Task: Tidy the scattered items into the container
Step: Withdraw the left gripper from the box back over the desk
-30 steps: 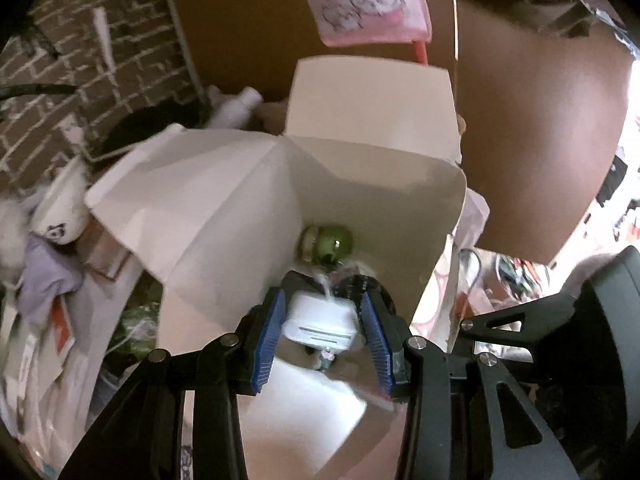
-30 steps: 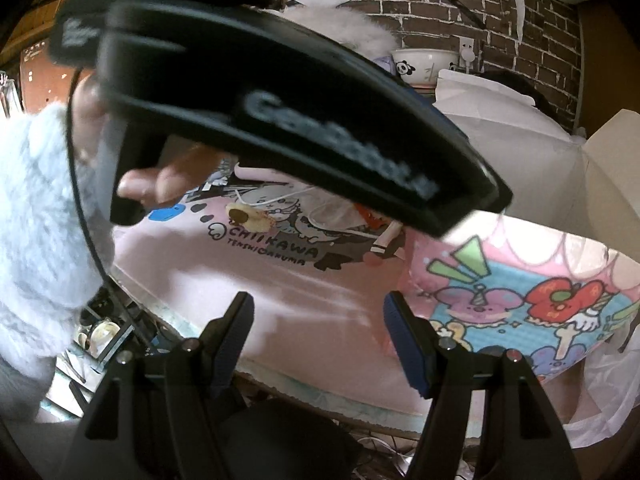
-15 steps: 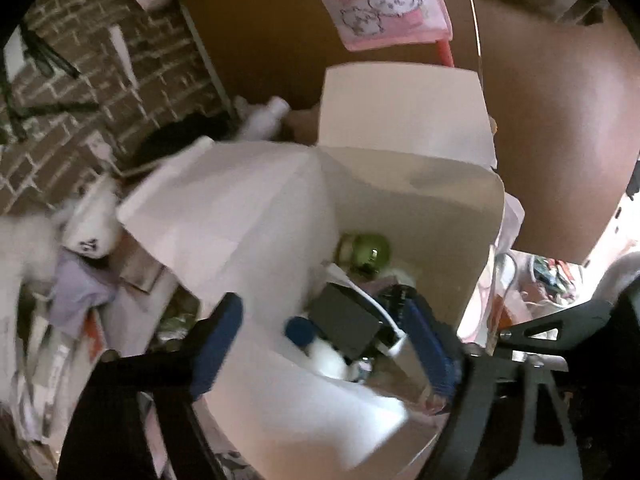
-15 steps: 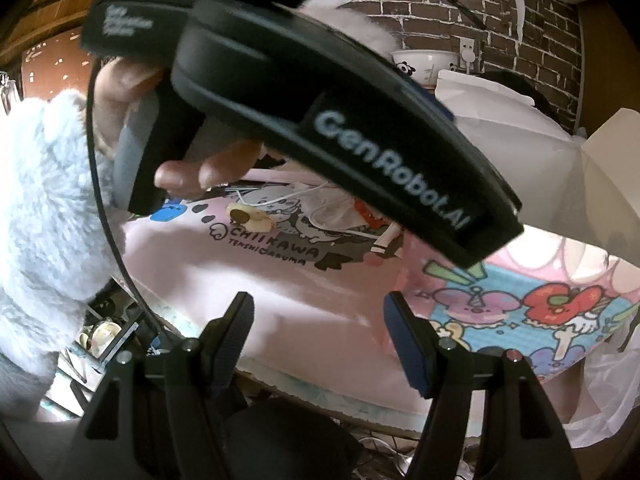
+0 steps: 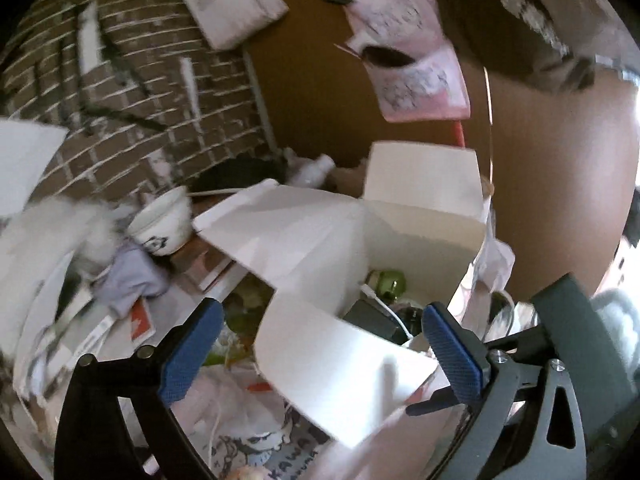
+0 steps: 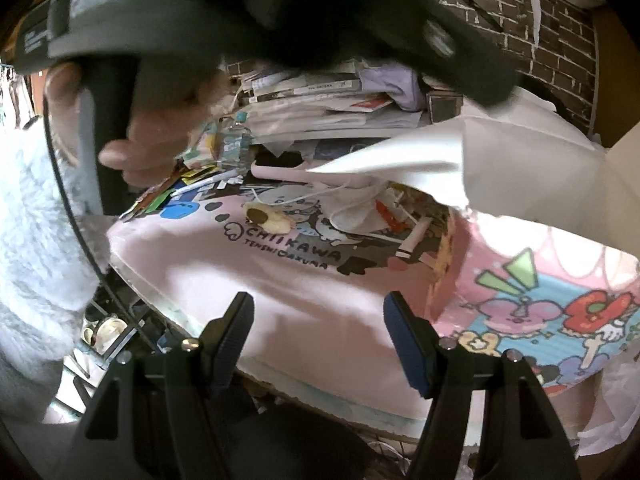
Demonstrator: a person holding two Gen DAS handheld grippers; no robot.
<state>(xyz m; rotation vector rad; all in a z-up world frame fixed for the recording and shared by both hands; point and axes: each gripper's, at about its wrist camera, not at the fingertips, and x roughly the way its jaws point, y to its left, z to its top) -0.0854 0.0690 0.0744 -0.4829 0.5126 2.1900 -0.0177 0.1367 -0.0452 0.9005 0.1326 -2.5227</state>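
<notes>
**A Very Messy Table**

A pink cartoon cloth (image 6: 304,280) is covering the table. A white box (image 5: 420,216) is sitting on it with its flaps open. Beside the box, a white bowl (image 5: 164,220) with a panda face is resting near a purple cloth (image 5: 132,280). A pile of books and papers (image 6: 320,108) is lying at the back. A white cable (image 6: 352,200) and pens are lying on the pink cloth.

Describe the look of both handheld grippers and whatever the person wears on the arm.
Both grippers, left and right, have black angular frames with silver screws and blue textured finger pads. The left gripper's black housing bears blurred white lettering. A black cable runs beside a fluffy pale sleeve.
</notes>
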